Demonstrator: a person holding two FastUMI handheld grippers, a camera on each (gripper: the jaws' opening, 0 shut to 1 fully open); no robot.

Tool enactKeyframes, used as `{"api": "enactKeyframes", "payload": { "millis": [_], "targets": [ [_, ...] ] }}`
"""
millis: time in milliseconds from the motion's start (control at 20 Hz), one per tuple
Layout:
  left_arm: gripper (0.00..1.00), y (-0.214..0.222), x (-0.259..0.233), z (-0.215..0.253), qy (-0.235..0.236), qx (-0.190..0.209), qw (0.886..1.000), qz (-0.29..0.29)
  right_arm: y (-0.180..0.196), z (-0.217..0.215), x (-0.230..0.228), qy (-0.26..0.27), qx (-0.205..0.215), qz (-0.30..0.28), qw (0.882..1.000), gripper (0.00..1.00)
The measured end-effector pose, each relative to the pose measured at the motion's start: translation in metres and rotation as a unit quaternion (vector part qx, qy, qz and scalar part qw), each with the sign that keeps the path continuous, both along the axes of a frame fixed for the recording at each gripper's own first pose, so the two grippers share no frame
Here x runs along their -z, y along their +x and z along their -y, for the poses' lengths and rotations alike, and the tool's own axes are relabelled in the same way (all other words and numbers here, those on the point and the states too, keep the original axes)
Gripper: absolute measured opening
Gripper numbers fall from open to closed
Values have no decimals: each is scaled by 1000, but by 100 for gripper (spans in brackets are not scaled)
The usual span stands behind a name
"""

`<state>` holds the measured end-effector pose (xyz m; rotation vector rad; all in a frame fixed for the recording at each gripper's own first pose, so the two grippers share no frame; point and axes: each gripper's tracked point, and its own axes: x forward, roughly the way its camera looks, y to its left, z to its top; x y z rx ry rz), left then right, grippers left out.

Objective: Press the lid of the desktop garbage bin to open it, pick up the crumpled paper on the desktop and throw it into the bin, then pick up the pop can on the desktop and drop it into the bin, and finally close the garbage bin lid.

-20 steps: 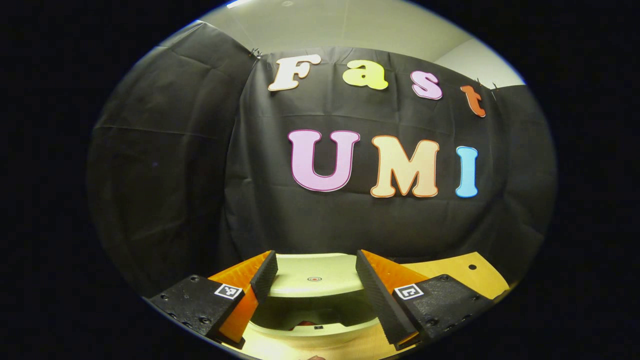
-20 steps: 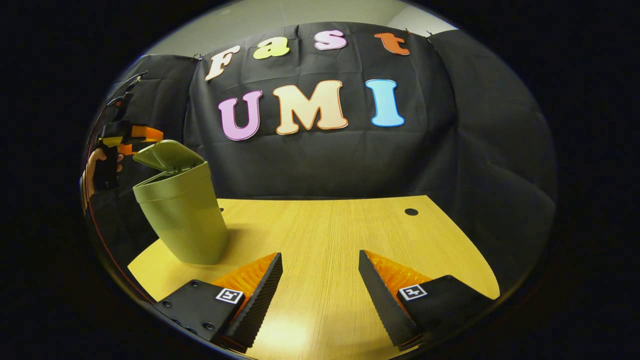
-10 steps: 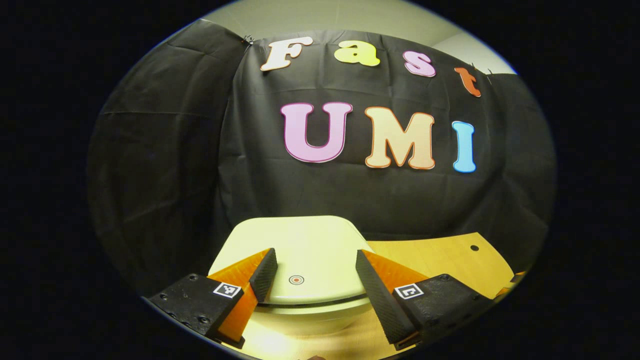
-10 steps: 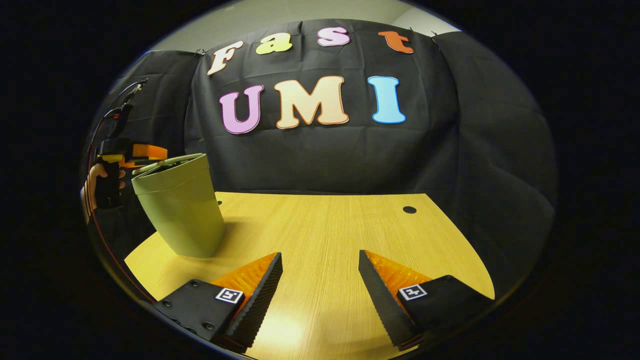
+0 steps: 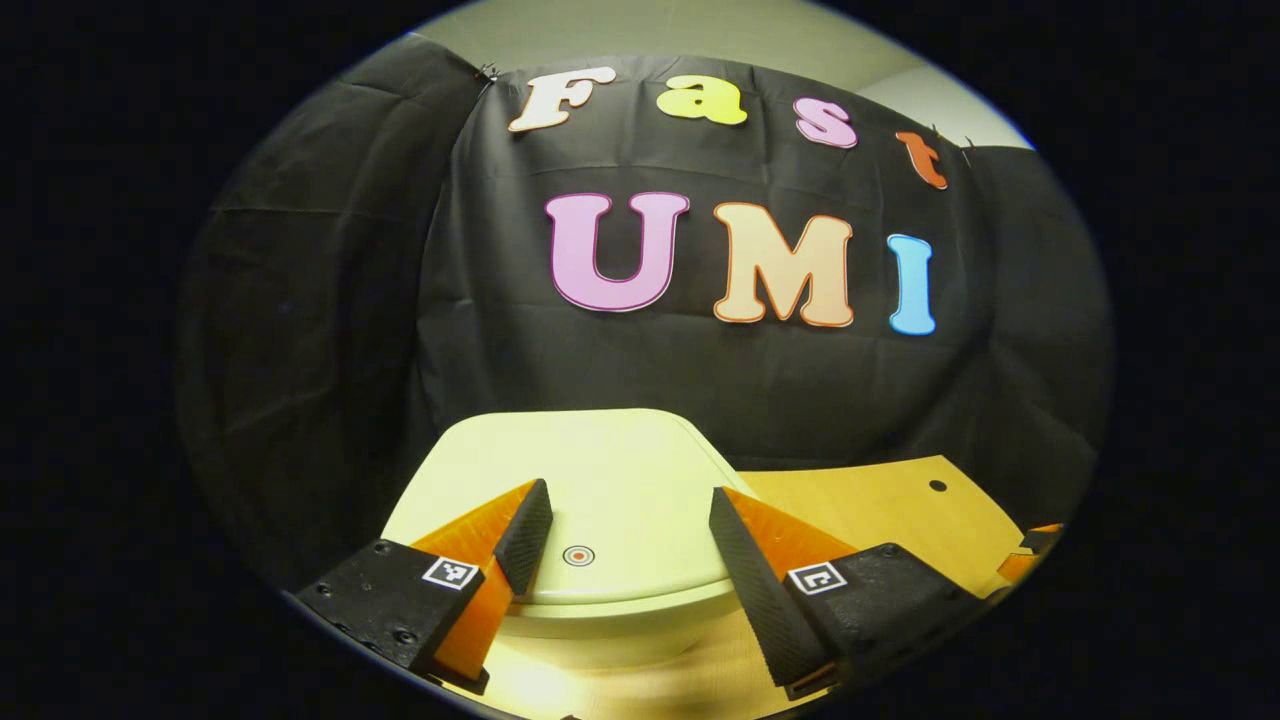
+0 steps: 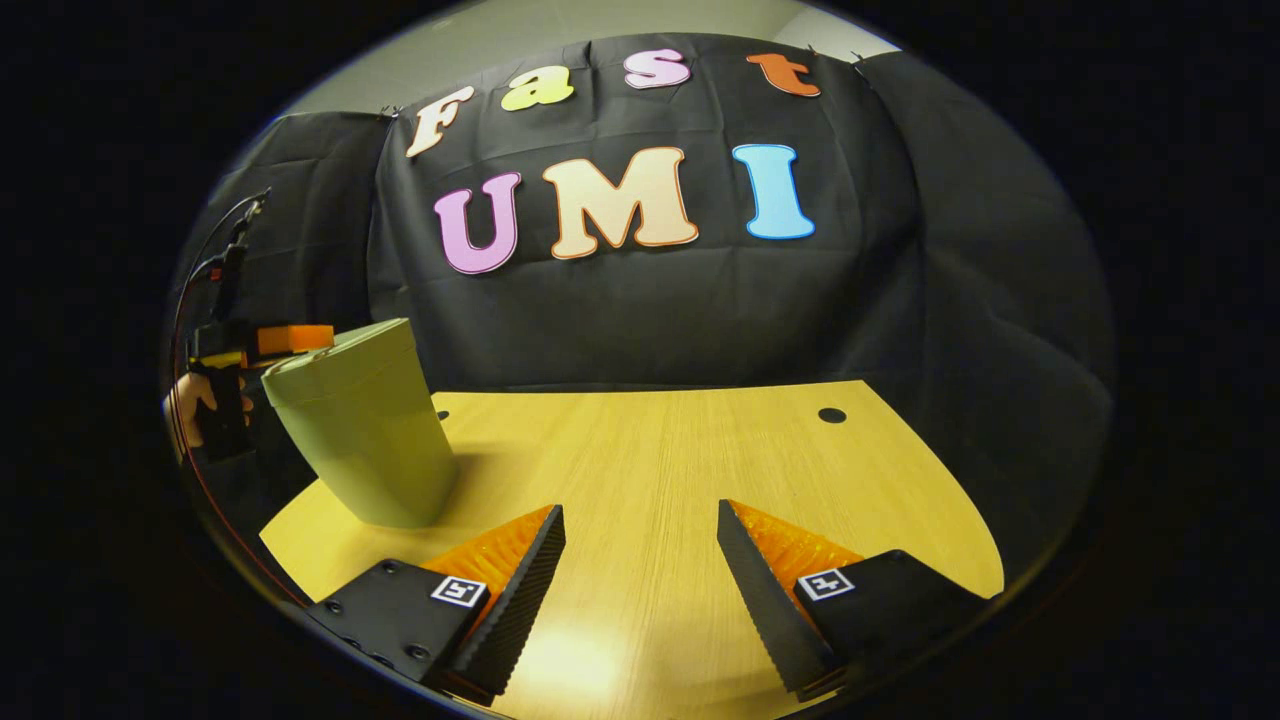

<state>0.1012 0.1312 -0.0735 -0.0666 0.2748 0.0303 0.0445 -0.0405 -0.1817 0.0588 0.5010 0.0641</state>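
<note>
The pale green bin (image 6: 368,440) stands on the left part of the wooden table (image 6: 650,450), its lid (image 6: 340,352) lying flat and shut. In the left gripper view the lid (image 5: 600,470) spreads under my left gripper (image 5: 628,490), which is open, a finger on each side of a small red dot (image 5: 578,555) on the lid. In the right gripper view that left gripper (image 6: 275,340) sits at the lid's far edge, held by a hand (image 6: 190,400). My right gripper (image 6: 640,510) hangs open over bare table, to the right of the bin, with nothing between its fingers.
A small dark hole (image 6: 831,414) marks the table's far right part, also seen as the hole (image 5: 937,486) in the left gripper view. Black cloth walls stand close behind the table. A cable (image 6: 200,270) runs up from the left gripper.
The bin's lid has swung down from raised to shut. My left gripper came down with it and now sits low over the lid. The right gripper barely moved.
</note>
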Motion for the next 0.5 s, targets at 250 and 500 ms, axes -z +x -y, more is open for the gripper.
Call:
{"api": "enactKeyframes", "payload": {
  "millis": [250, 500],
  "targets": [
    [93, 1, -16, -2, 13, -8, 1000, 24, 3, -2, -34, -8, -4, 42, 999, 95],
    [94, -5, -69, 43, 33, 22, 993, 112, -2, 8, -75, -12, 3, 90, 996, 97]
  ]
}}
